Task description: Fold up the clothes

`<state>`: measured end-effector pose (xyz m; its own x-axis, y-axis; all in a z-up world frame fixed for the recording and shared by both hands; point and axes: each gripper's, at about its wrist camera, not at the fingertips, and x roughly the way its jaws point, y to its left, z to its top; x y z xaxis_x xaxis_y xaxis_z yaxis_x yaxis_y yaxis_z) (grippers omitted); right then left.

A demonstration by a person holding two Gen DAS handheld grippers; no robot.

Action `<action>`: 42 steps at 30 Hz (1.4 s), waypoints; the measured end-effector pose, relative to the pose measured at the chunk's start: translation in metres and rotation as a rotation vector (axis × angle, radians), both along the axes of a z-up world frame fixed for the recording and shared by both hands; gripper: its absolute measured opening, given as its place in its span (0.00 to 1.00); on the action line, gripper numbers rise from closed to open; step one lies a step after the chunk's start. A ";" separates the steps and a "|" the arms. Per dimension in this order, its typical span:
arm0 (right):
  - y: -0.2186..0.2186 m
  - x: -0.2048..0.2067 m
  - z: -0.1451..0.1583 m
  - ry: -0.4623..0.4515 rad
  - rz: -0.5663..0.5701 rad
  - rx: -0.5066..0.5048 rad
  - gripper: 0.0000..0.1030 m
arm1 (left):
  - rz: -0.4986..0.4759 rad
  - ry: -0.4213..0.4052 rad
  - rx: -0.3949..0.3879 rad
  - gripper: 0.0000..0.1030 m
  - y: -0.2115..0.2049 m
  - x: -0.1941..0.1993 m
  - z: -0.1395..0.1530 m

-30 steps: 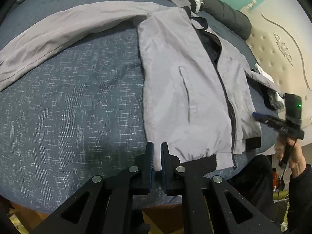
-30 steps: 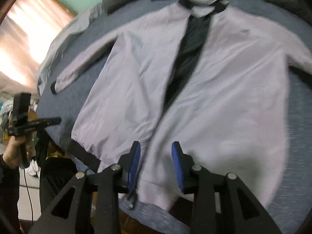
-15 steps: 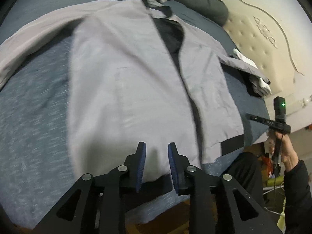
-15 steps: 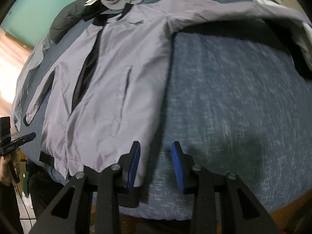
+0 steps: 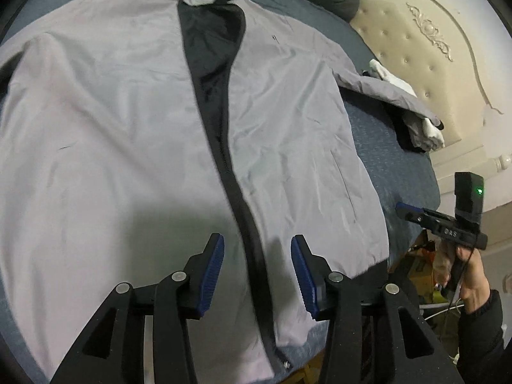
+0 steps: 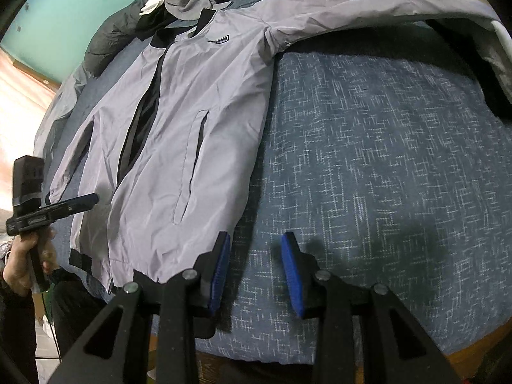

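A grey zip-front jacket (image 5: pixel 134 134) lies spread flat, front up, on a blue patterned bedspread (image 6: pixel 368 147). The left gripper (image 5: pixel 257 275) hovers over its hem, jaws apart and empty. The right gripper (image 6: pixel 255 275), also spread and empty, hovers beside the hem's corner.

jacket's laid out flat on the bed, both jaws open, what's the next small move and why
Probably take the right gripper up to the outstretched sleeve and fold it across the jacket. The body lies flat, front up, while that sleeve stretches over the bedspread. The left gripper hovers open above the hem.
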<state>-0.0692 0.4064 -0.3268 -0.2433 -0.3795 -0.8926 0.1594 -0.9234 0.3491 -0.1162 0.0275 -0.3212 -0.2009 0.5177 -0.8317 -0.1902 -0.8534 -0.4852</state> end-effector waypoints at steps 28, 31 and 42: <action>-0.024 -0.010 -0.018 -0.064 0.017 -0.073 0.55 | 0.002 0.050 -0.014 0.05 -0.017 -0.016 -0.004; -0.033 -0.012 -0.023 -0.091 0.027 -0.079 0.55 | -0.002 0.046 -0.012 0.05 -0.013 -0.015 -0.004; -0.041 -0.009 -0.046 -0.171 0.020 -0.156 0.06 | -0.003 0.032 -0.018 0.05 -0.006 -0.018 -0.014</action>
